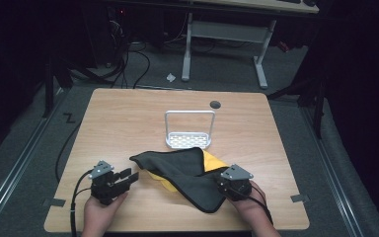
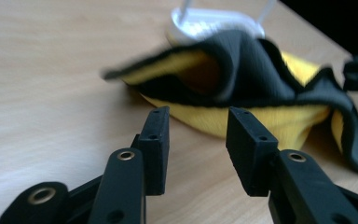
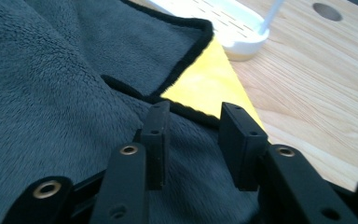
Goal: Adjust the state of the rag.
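Nearest the person, the left gripper [image 1: 128,177] sits low over the table [image 1: 118,118], its jaws apart with only bare wood between them, just short of the cloth [image 1: 187,173]. The right gripper [image 3: 191,135] rests over the cloth's dark grey side near its right corner, jaws partly open with fabric beneath them; no fold is pinched between the pads. The cloth lies crumpled mid-table, grey face up, yellow face showing at folds. Behind it, touching its far edge, stands a white rack [image 1: 189,129].
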